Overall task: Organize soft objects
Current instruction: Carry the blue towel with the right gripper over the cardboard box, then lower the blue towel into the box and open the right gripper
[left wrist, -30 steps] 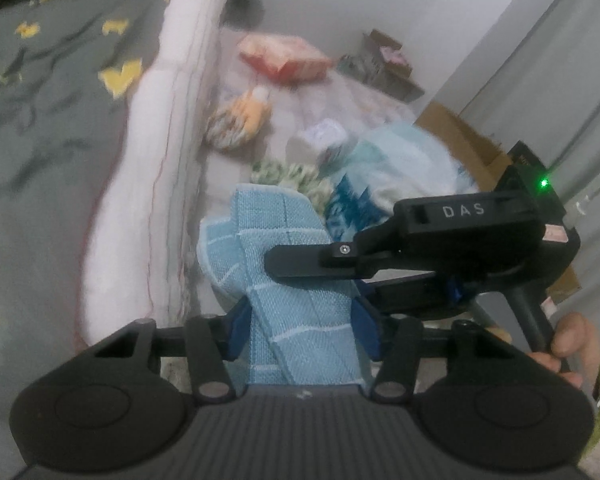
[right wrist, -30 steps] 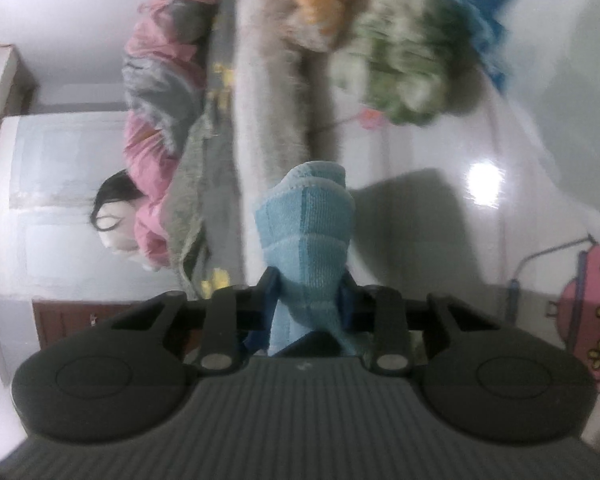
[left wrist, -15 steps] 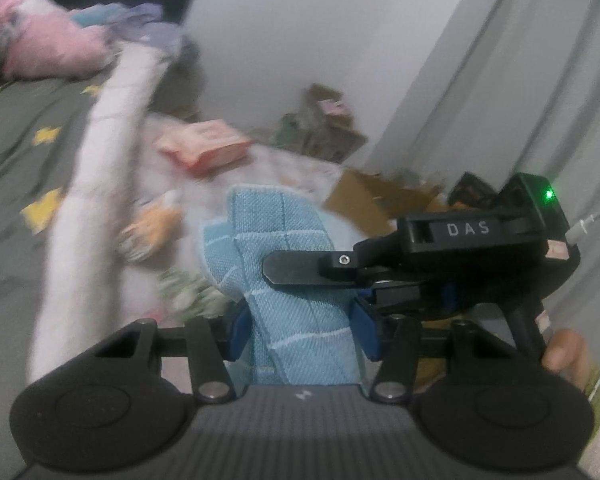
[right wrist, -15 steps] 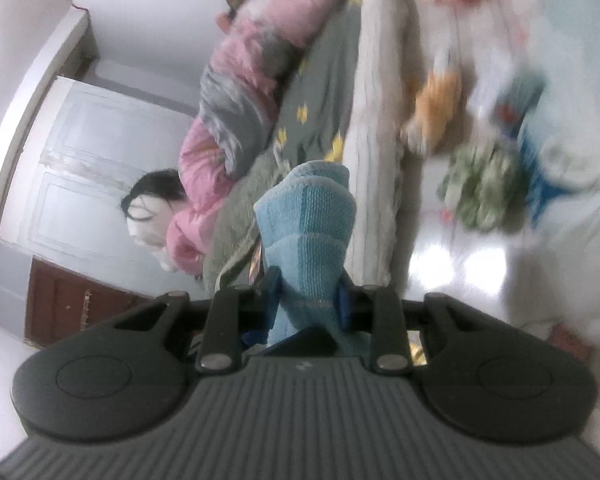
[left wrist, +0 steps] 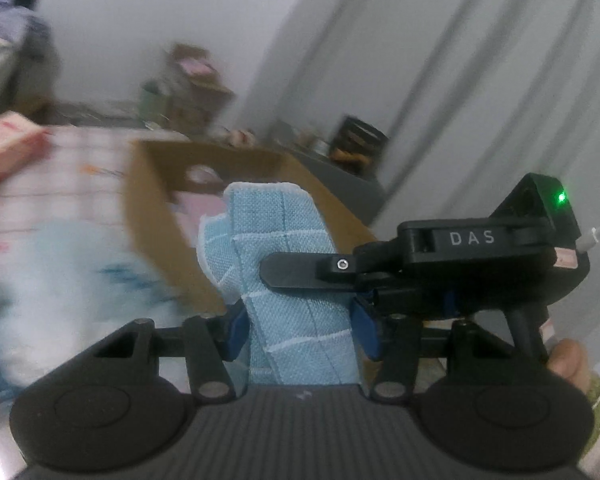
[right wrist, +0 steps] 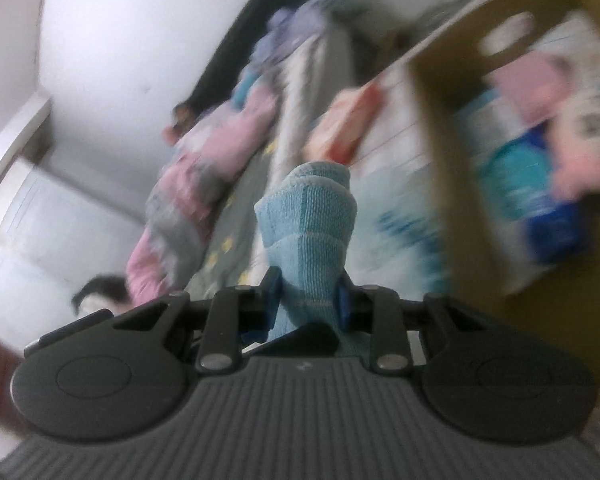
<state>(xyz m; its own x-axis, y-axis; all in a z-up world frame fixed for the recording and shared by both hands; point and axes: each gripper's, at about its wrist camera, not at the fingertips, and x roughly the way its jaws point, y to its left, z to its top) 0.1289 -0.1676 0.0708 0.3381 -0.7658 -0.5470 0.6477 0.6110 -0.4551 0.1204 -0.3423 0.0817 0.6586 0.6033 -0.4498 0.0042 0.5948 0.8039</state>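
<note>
A folded light blue cloth (left wrist: 284,264) with white stitched lines is held in the air by both grippers. My left gripper (left wrist: 298,326) is shut on its lower part. My right gripper (right wrist: 308,296) is shut on the same cloth (right wrist: 308,216) from the side; its black body marked DAS (left wrist: 472,256) shows at the right of the left wrist view. An open cardboard box (left wrist: 172,200) lies just beyond the cloth; in the right wrist view the box (right wrist: 436,120) holds pink, white and blue soft items (right wrist: 540,128).
A bed with a grey yellow-patterned cover (right wrist: 228,220) and pink bedding (right wrist: 204,160) runs along the left. A pink-red packet (left wrist: 8,152) and pale blue items (left wrist: 60,256) lie on the floor. Grey curtains (left wrist: 480,80) hang at the right. Both views are blurred.
Both grippers have swung with the blue cloth away from the bed and floor pile toward the cardboard box, which now fills the space behind the cloth. The grip on the cloth is unchanged.
</note>
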